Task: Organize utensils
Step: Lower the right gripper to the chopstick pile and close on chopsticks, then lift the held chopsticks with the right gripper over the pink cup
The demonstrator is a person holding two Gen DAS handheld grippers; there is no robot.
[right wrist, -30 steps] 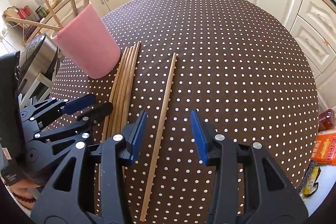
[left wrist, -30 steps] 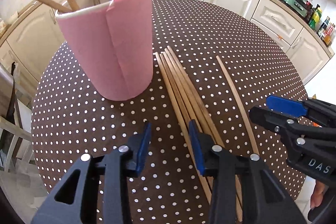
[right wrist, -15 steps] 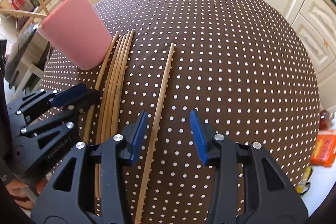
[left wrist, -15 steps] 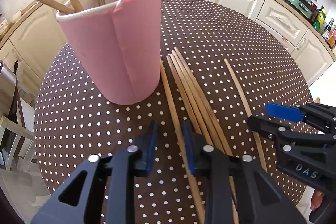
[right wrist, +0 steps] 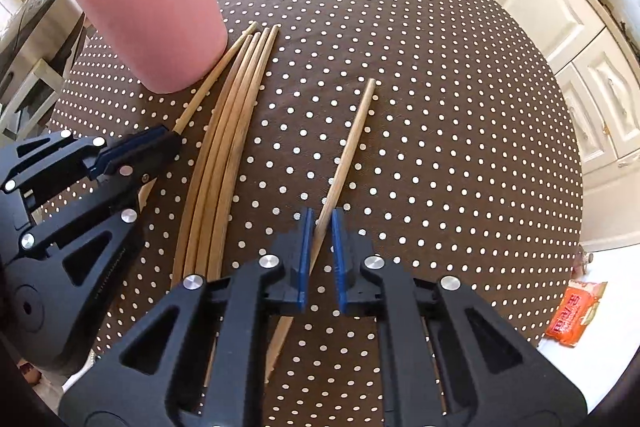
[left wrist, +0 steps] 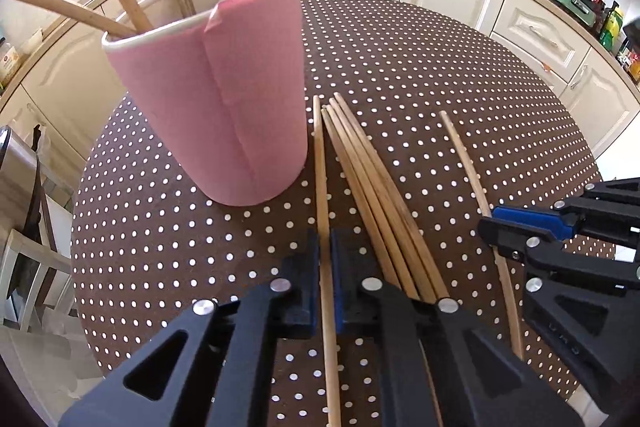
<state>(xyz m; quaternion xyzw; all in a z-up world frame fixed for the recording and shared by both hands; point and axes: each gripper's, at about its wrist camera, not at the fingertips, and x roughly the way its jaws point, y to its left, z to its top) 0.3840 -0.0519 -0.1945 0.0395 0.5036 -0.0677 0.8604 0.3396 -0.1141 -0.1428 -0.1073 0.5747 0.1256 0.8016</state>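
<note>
Both grippers pinch one chopstick each.
Your left gripper (left wrist: 325, 267) and right gripper (right wrist: 320, 247) have just closed on light, stiff, slippery sticks, lower centre; grip mid-shaft.

The left gripper (left wrist: 325, 259) had just closed on one wooden chopstick (left wrist: 320, 163) lying beside the pink cup (left wrist: 224, 99). Four more chopsticks (left wrist: 372, 179) lay bunched alongside on the dotted tablecloth (left wrist: 420, 75); the right gripper (left wrist: 500, 227) gripped a separate stick (left wrist: 464, 155).

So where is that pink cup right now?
The pink cup stands upright on the dotted table, at the left in both views, just left of the loose chopsticks, with sticks already inside.
</note>
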